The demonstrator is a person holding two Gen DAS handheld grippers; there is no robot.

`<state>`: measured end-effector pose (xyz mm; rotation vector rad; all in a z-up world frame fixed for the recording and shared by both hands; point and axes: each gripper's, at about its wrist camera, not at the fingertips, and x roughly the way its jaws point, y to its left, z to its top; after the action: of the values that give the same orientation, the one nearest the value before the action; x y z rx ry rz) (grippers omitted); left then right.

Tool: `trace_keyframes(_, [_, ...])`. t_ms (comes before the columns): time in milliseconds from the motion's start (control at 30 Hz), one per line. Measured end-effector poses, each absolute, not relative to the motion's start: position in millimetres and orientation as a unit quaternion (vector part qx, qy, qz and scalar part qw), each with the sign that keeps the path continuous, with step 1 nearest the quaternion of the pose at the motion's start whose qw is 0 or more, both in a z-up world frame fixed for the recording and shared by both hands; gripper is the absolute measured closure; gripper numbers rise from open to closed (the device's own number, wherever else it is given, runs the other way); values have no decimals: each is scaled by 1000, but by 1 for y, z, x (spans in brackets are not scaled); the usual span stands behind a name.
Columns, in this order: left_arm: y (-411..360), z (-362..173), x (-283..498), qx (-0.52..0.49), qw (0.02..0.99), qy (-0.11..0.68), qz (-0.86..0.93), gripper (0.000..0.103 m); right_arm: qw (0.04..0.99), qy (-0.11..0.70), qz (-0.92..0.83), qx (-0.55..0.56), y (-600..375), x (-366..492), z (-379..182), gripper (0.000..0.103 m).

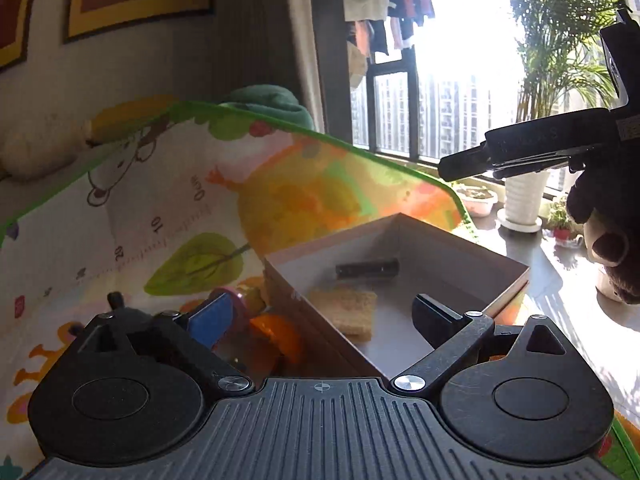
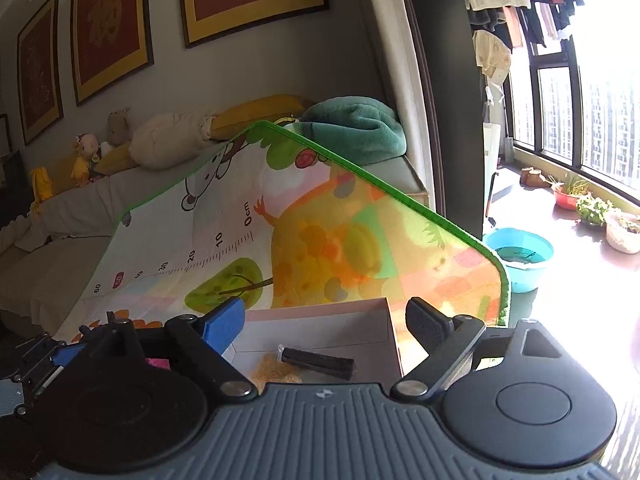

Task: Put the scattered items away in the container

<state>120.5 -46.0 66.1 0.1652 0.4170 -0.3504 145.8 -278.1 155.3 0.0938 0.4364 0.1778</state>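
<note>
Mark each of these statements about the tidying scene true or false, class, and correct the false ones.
1. The box holds a black cylinder. True.
2. The yellow sponge lies outside the box on the mat. False: it lies inside the box.
3. The left gripper is clamped on the sponge. False: it is open and holds nothing.
4. An orange item lies on the mat beside the box. True.
5. The right gripper is open. True.

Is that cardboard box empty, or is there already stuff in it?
Not empty. The box is open-topped, and inside lie a black cylinder and a tan, spongy-looking square. Much of its floor is bare.
</note>
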Motion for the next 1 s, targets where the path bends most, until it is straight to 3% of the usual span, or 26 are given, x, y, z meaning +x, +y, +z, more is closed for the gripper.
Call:
trace_keyframes(167, [2,35,92,73,954,273,-96,1,972,209,106,-22,-244,106,139,17])
trace_keyframes(233, [22,26,83,47,953,292,-69,1,967,209,132,-58,-221,86,131,27])
trace_keyframes(300, [42,15,75,13,949,310,-55,0,960,216,161,-81,-197,68,122,48])
trace_keyframes(533, [76,7,55,-64,950,304,-24,0,919,294,221,-139,-116,51,67,54])
trace_keyframes(733, [76,8,56,-77,951,297,-32,0,917,317,196,-142,-99,70,48,70])
trace_keyframes(767, [77,8,57,-80,951,298,-32,0,915,324,197,-140,-100,71,47,81])
trace_keyframes(1000, [78,8,54,-87,953,291,-20,0,875,350,318,-100,-105,35,60,83])
